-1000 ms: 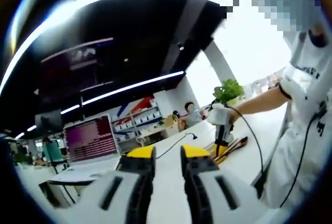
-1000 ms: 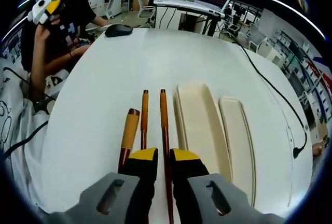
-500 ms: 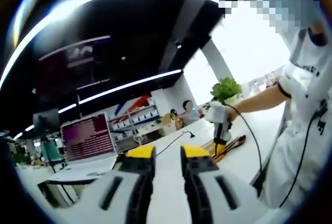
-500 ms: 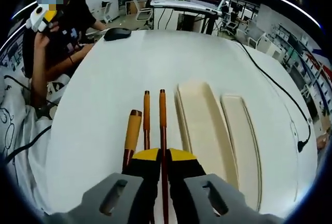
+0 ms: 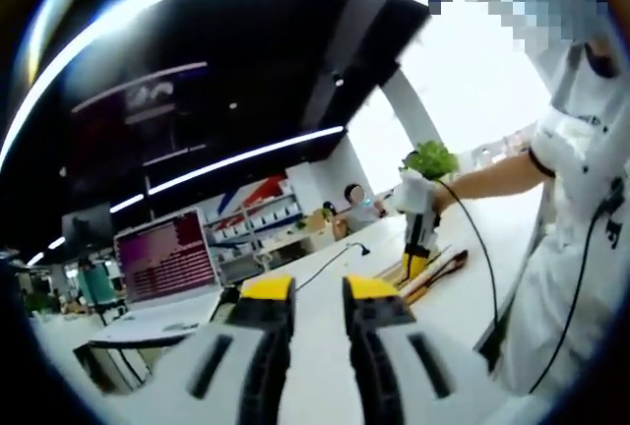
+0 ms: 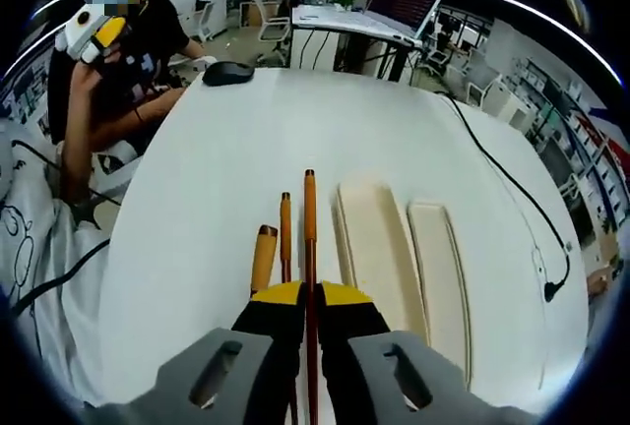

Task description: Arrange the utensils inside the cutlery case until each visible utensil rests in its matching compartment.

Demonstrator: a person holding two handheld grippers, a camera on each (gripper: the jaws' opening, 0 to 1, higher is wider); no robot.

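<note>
1. On the white surface (image 6: 217, 189), in the right gripper view, the right claw (image 6: 307, 297) is clamped on a wooden chopstick (image 6: 309, 238) that runs straight ahead from between its yellow tips.
2. Just left of it lie a second chopstick (image 6: 285, 233) and a thicker wooden handle (image 6: 263, 260), both parallel to the held one.
3. Just right of the held chopstick sits the cream cutlery case (image 6: 369, 248), with a narrower cream tray, its lid perhaps (image 6: 438, 268), beside it.
4. At the far edge lies a black computer mouse (image 6: 227, 73); a black cable (image 6: 512, 199) crosses the right side.
5. Raised well above the surface, the left claw (image 5: 318, 292) stands with its tips apart, gripping nothing; its view faces a laptop (image 5: 167, 260).
</note>
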